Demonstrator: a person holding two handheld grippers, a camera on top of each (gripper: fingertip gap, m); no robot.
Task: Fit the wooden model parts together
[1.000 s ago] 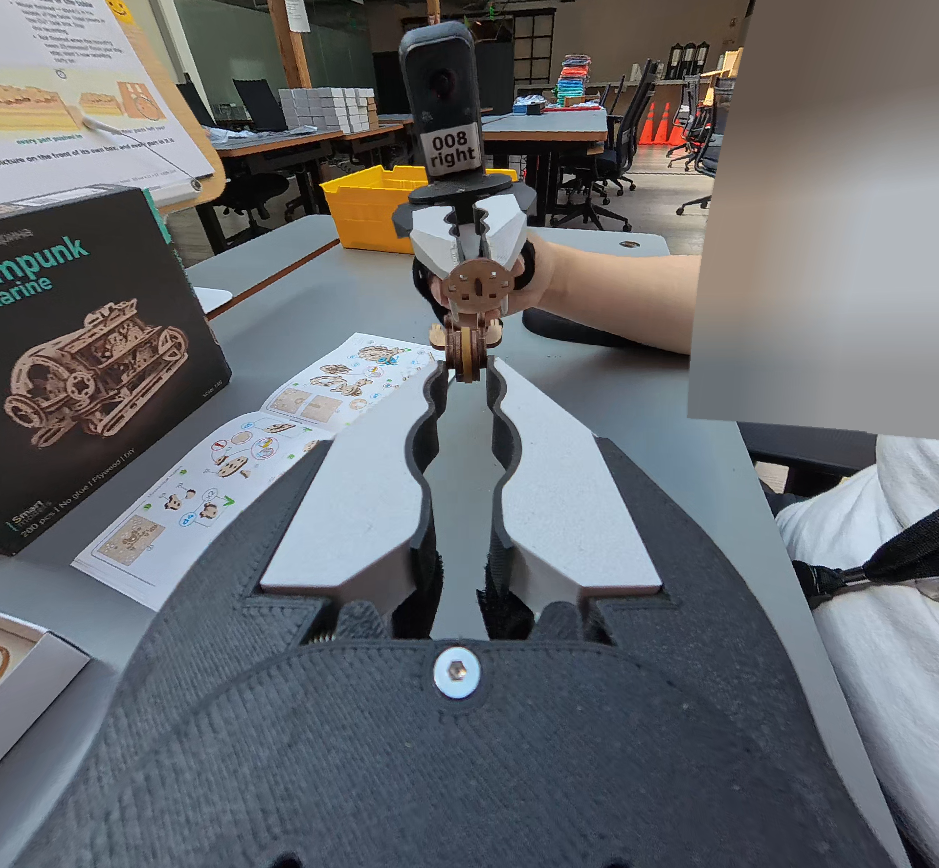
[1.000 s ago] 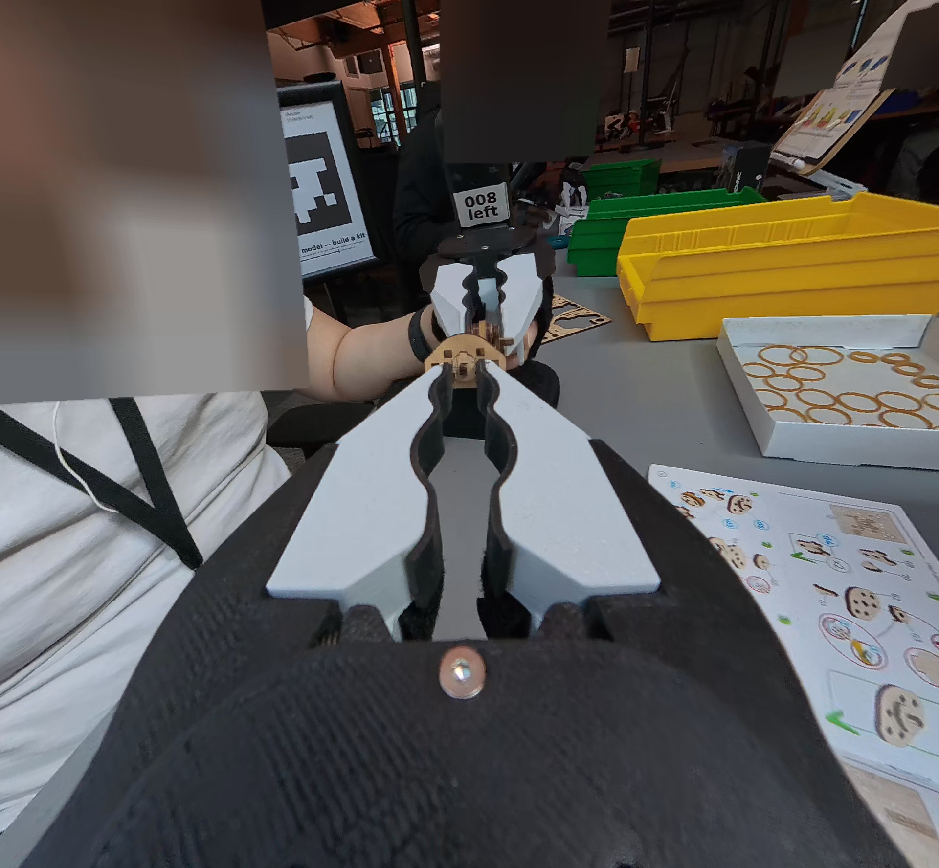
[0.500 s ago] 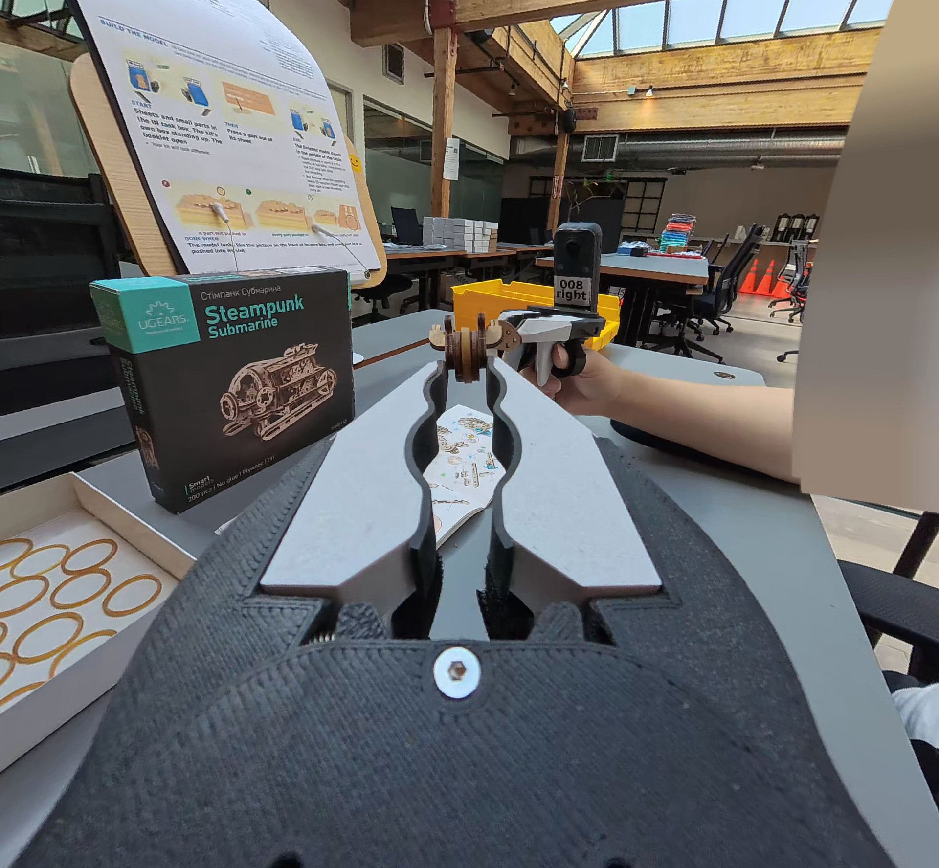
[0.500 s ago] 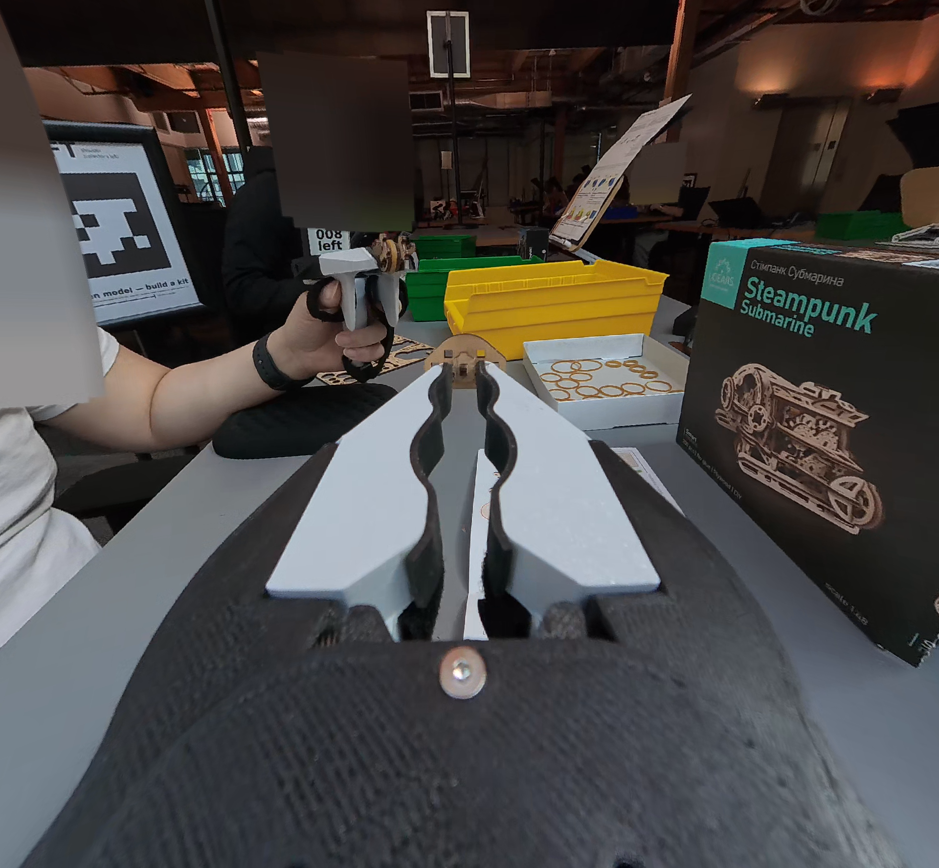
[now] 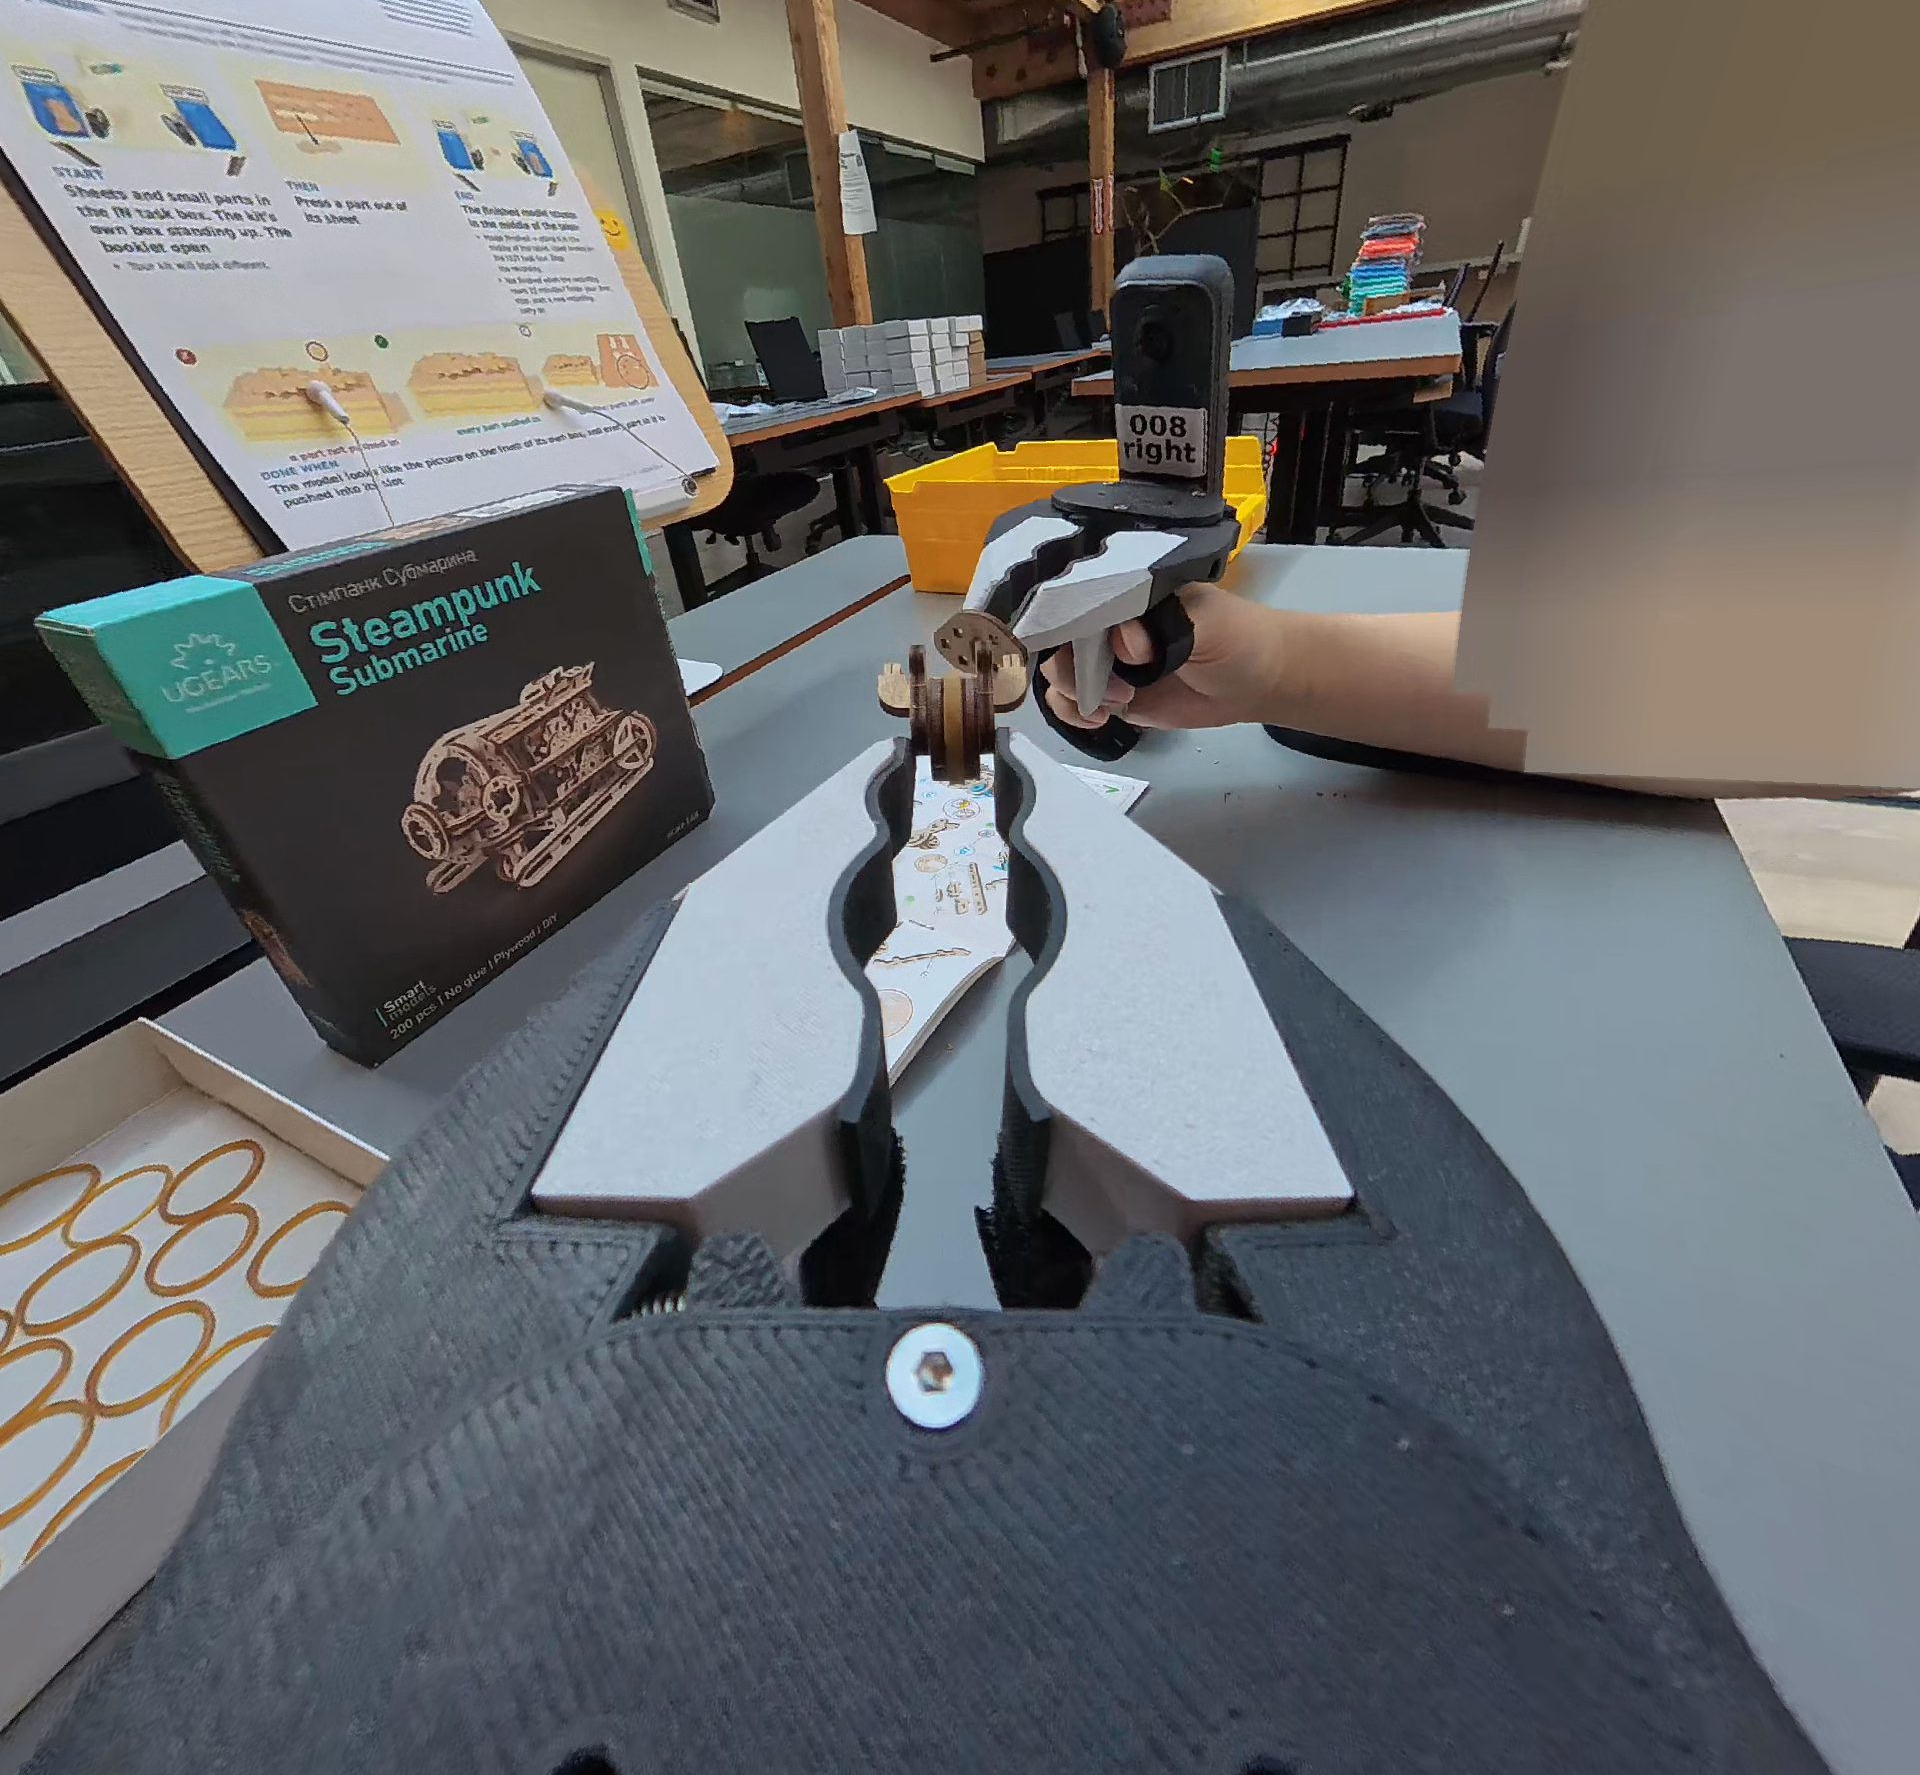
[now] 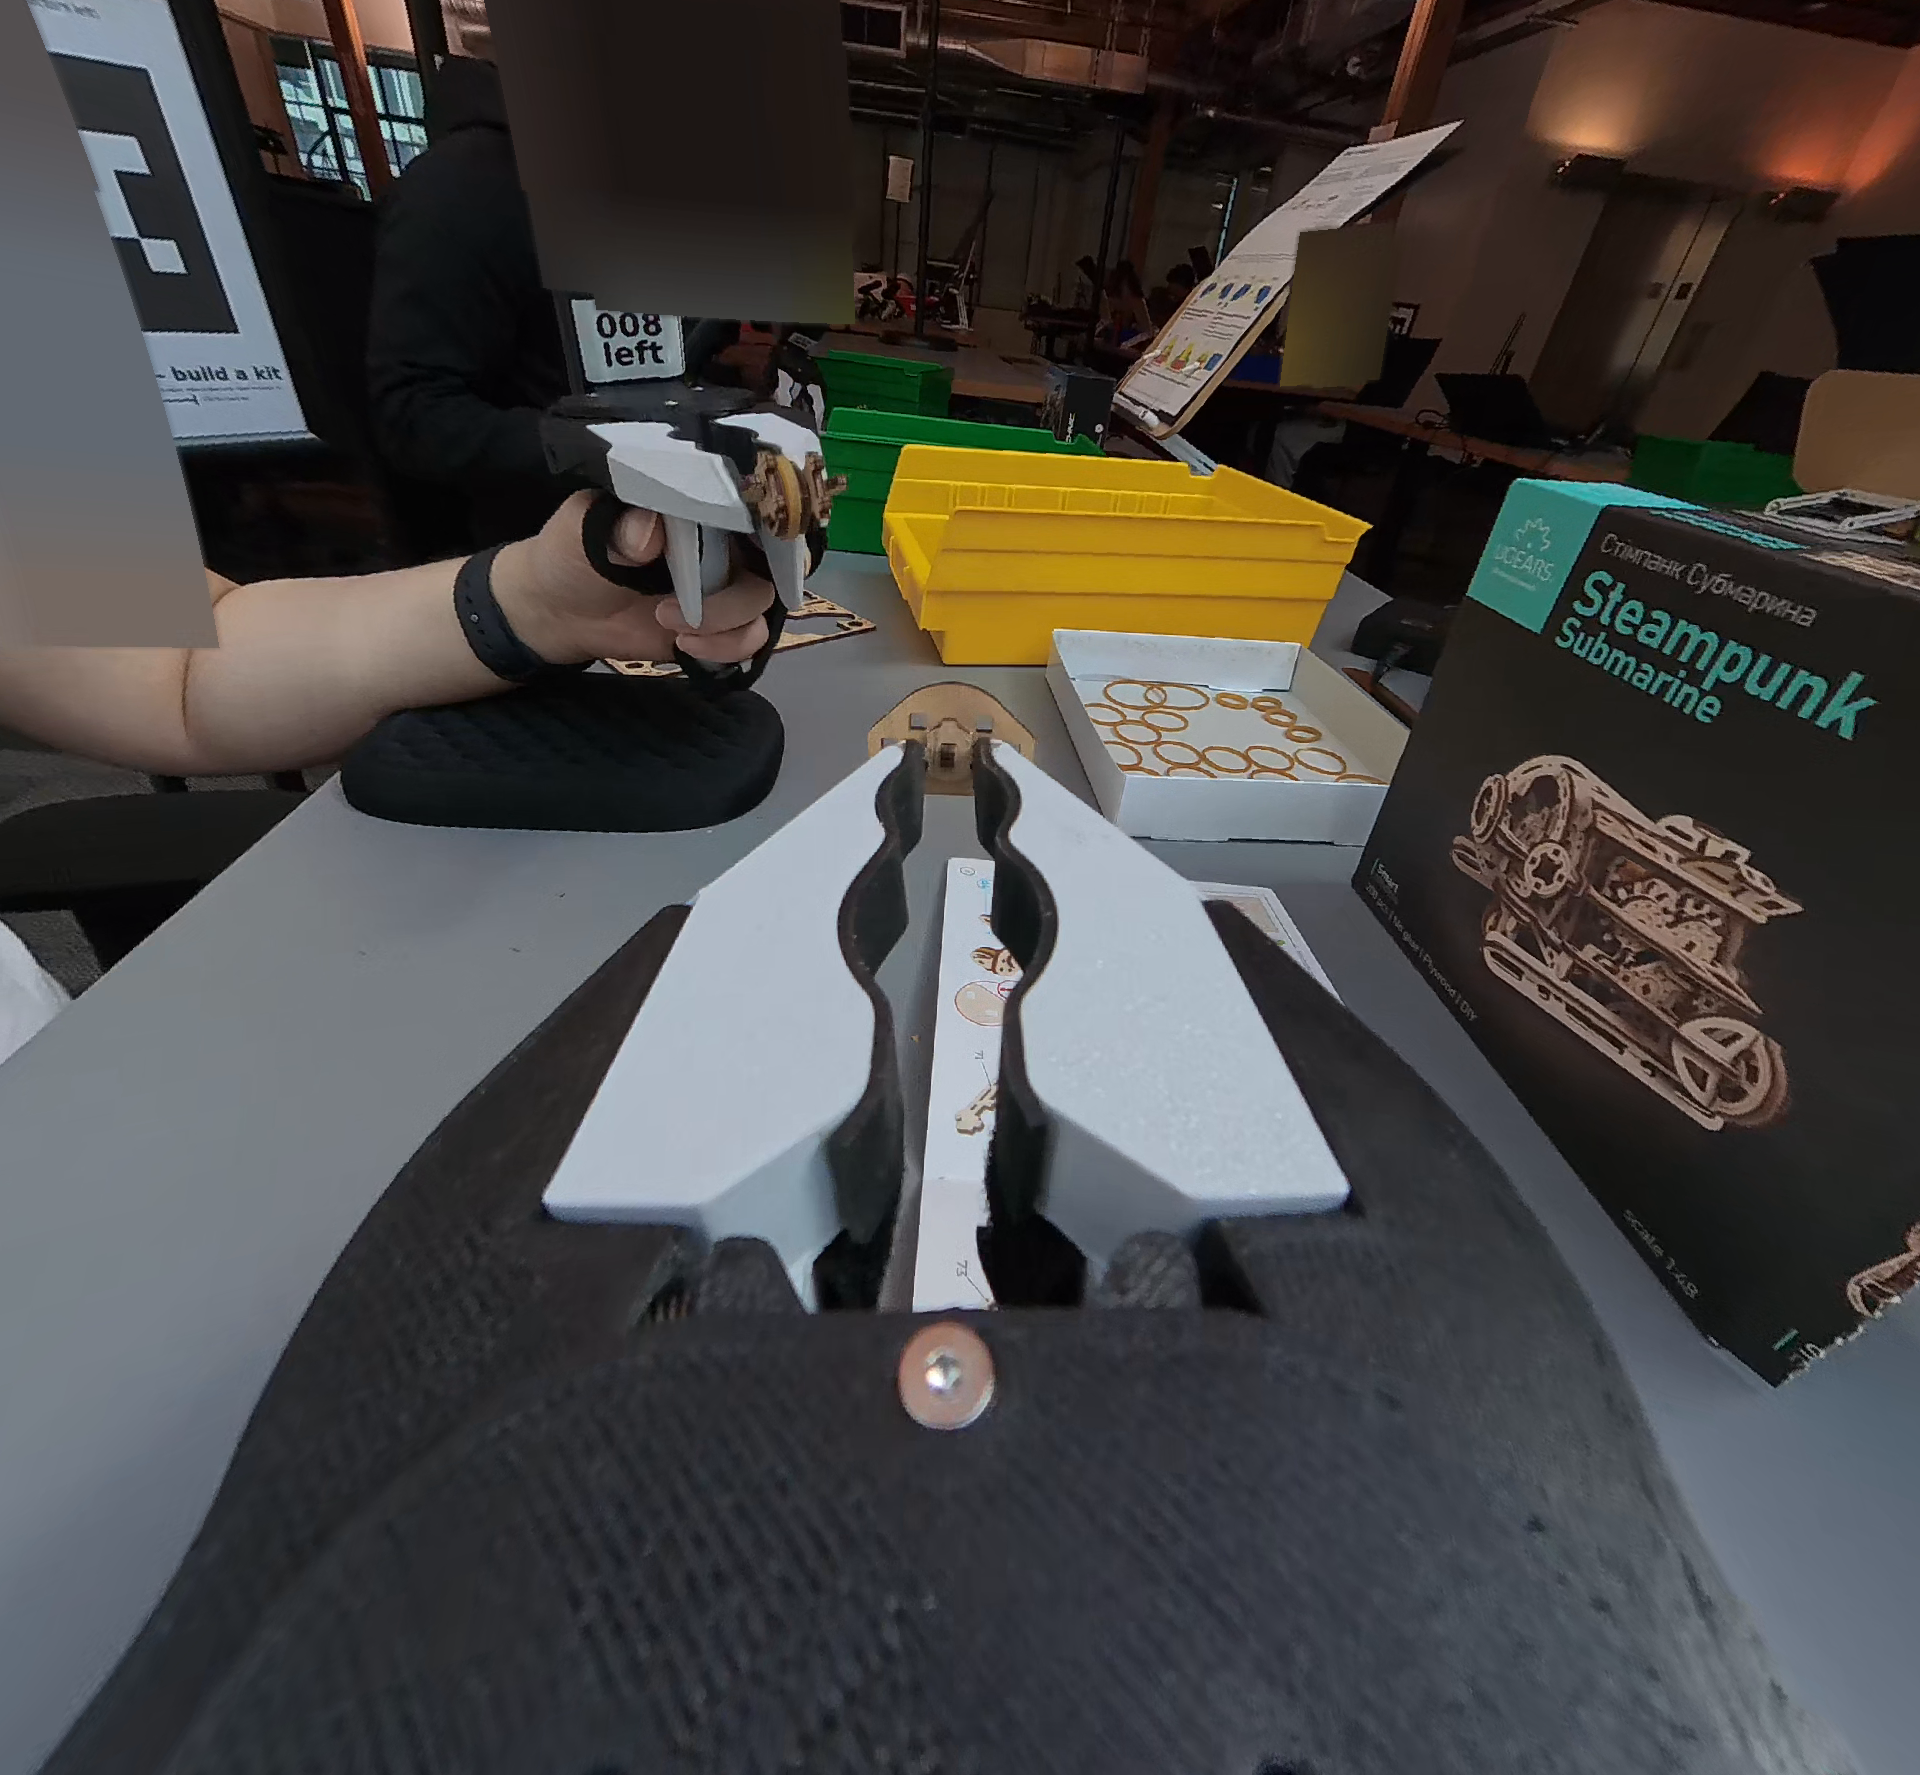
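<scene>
My left gripper (image 5: 948, 757) is shut on a small wooden wheel assembly (image 5: 943, 709) made of stacked round plywood discs with side tabs. It is held above the grey table. My right gripper (image 6: 948, 757) is shut on a flat rounded wooden plate (image 6: 951, 730) with small cut-outs. In the left wrist view the right gripper (image 5: 995, 636) holds its plate (image 5: 972, 645) just up and right of the wheel assembly, a small gap apart. In the right wrist view the left gripper (image 6: 781, 497) sits far left with its assembly (image 6: 788, 494).
A dark kit box (image 5: 416, 769) stands left of the open instruction booklet (image 5: 951, 894). A white tray of rubber rings (image 6: 1216, 738), yellow bins (image 6: 1112, 551), green bins (image 6: 883, 426), a black wrist pad (image 6: 566, 754) and cut plywood sheets (image 6: 821, 629) lie on the grey table (image 5: 1455, 946). Tip to tip, the grippers are about 10 centimetres apart.
The two grippers had their wooden parts pressed together a second ago, then pulled apart. Now the right gripper's plate is back close beside the left gripper's wheel assembly.
</scene>
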